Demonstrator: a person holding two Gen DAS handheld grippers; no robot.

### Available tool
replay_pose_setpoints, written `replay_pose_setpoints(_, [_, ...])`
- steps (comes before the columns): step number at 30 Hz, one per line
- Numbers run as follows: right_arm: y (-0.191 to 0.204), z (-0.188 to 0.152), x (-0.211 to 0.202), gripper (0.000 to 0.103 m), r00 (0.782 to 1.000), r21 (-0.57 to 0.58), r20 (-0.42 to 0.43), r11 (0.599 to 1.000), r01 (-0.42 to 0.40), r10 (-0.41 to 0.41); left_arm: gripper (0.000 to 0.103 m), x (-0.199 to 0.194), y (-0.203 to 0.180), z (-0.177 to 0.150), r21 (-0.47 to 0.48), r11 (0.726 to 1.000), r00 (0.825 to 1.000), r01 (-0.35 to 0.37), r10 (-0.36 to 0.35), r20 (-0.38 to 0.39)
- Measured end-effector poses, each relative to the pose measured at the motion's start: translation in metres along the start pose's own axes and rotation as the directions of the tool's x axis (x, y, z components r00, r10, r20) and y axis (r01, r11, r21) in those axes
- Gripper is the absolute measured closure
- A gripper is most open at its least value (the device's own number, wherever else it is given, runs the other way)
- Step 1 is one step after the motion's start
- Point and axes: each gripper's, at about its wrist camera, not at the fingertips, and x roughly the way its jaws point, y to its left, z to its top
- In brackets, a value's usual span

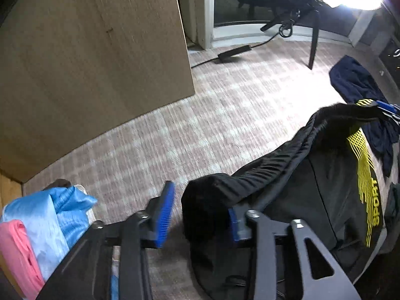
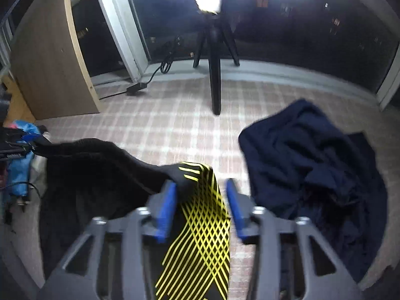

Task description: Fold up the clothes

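Note:
Black sport shorts with a yellow mesh pattern and the word SPORT hang stretched between my two grippers above the checked carpet. My left gripper has its jaws apart, and one waistband corner is draped over its right finger. My right gripper also has its jaws apart, with the other waistband corner lying between and over its blue pads. In the right wrist view the shorts span to my left gripper at the far left.
A crumpled navy garment lies on the carpet to the right. Folded blue and pink clothes sit at the left. A wooden cabinet, a tripod lamp and a power cable stand by the window.

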Motion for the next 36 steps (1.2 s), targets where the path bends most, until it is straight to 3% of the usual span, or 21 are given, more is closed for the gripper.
replay_pose_setpoints(4, [0.008, 0.030, 0.016, 0.057, 0.997, -0.059, -0.016, 0.996, 0.071, -0.072, 0.060, 0.022, 0.011, 0.030, -0.033, 0.999, 0.999, -0.012, 0.011, -0.040])
replay_pose_setpoints(5, [0.010, 0.035, 0.012, 0.057, 0.998, -0.063, 0.013, 0.997, 0.055, -0.054, 0.060, 0.020, 0.012, 0.035, -0.032, 0.999, 0.999, -0.016, 0.015, -0.029])
replay_pose_setpoints(7, [0.007, 0.037, -0.009, 0.057, 0.995, -0.041, 0.093, 0.999, -0.021, 0.025, 0.060, 0.004, 0.013, 0.032, -0.020, 1.000, 0.999, 0.003, -0.002, 0.034])
replay_pose_setpoints(9, [0.002, 0.031, -0.022, 0.057, 0.990, -0.052, 0.136, 0.998, -0.033, 0.040, 0.056, -0.016, 0.019, 0.022, -0.018, 1.000, 0.995, 0.013, -0.012, 0.096])
replay_pose_setpoints(11, [-0.002, 0.024, -0.015, 0.057, 0.991, -0.085, 0.125, 0.996, -0.031, 0.041, 0.052, -0.024, 0.025, 0.008, -0.019, 1.000, 0.991, 0.016, -0.013, 0.136])
replay_pose_setpoints(13, [-0.002, 0.020, 0.005, 0.057, 0.995, -0.127, 0.090, 0.992, -0.026, 0.037, 0.051, -0.011, 0.025, 0.003, -0.003, 0.998, 0.990, 0.062, -0.061, 0.126])
replay_pose_setpoints(17, [0.003, 0.024, 0.050, 0.057, 0.999, -0.183, 0.031, 0.983, -0.032, 0.039, 0.051, 0.040, 0.009, 0.012, 0.054, 0.997, 0.996, 0.059, -0.062, 0.059])
replay_pose_setpoints(21, [0.003, 0.036, 0.086, 0.057, 0.999, -0.210, 0.003, 0.977, -0.044, 0.046, 0.051, 0.078, 0.002, 0.032, 0.033, 0.998, 0.998, 0.055, -0.057, 0.040])
replay_pose_setpoints(26, [-0.006, 0.050, 0.108, 0.057, 0.996, -0.186, -0.009, 0.978, -0.092, 0.092, 0.064, 0.097, 0.000, 0.041, 0.002, 0.996, 0.994, 0.095, -0.095, 0.060])
replay_pose_setpoints(29, [-0.010, 0.053, 0.114, 0.058, 0.989, -0.172, -0.020, 0.974, -0.145, 0.144, 0.084, 0.098, -0.001, 0.041, -0.008, 0.993, 0.989, 0.118, -0.117, 0.087])
replay_pose_setpoints(30, [-0.009, 0.052, 0.114, 0.063, 0.988, -0.175, -0.021, 0.972, -0.155, 0.154, 0.099, 0.096, -0.001, 0.040, -0.010, 0.992, 0.987, 0.126, -0.124, 0.100])
replay_pose_setpoints(31, [-0.009, 0.051, 0.113, 0.083, 0.986, -0.175, -0.019, 0.970, -0.168, 0.168, 0.100, 0.092, -0.001, 0.039, -0.016, 0.991, 0.985, 0.130, -0.127, 0.114])
replay_pose_setpoints(32, [-0.009, 0.051, 0.110, 0.094, 0.983, -0.173, -0.015, 0.968, -0.182, 0.182, 0.100, 0.088, 0.000, 0.038, -0.023, 0.991, 0.983, 0.135, -0.131, 0.129])
replay_pose_setpoints(36, [-0.011, 0.057, 0.085, 0.096, 0.963, -0.143, 0.067, 0.958, -0.250, 0.261, 0.100, 0.064, 0.017, 0.037, -0.078, 0.980, 0.967, 0.184, -0.166, 0.194])
